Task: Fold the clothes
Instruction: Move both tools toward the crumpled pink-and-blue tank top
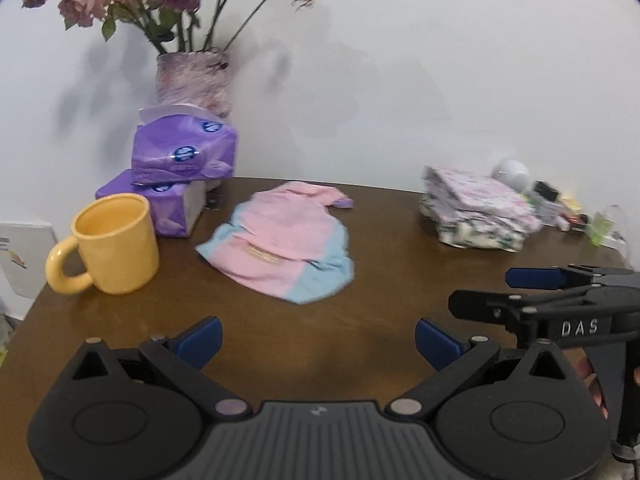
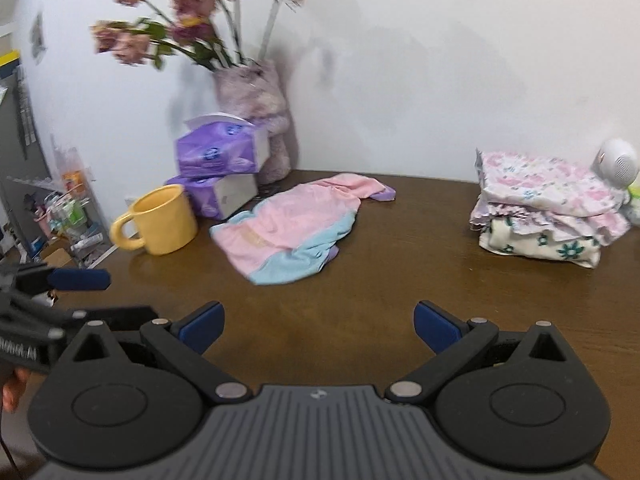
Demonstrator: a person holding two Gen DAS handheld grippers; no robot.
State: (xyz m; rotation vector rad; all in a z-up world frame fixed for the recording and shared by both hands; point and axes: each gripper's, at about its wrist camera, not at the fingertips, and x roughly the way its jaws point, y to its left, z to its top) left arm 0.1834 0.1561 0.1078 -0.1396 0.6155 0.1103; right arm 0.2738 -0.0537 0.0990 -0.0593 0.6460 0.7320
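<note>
A crumpled pink and light-blue garment (image 1: 284, 244) (image 2: 292, 228) lies on the brown table (image 1: 380, 312) (image 2: 400, 280), out ahead of both grippers. My left gripper (image 1: 318, 340) hovers over the near table edge, open, with nothing between its blue pads. My right gripper (image 2: 316, 326) is open too and empty, at about the same distance from the garment. In the left wrist view the right gripper (image 1: 520, 292) shows from the side at the right. In the right wrist view the left gripper (image 2: 76, 292) shows at the left, with a hand (image 2: 12, 392) behind it.
A stack of folded floral clothes (image 1: 480, 216) (image 2: 548, 208) sits at the table's far right beside a white round device (image 2: 618, 164). A yellow mug (image 1: 112, 240) (image 2: 160, 220), two stacked purple tissue packs (image 1: 180, 176) (image 2: 220, 168) and a vase of dried roses (image 1: 192, 76) (image 2: 256, 116) stand at the far left.
</note>
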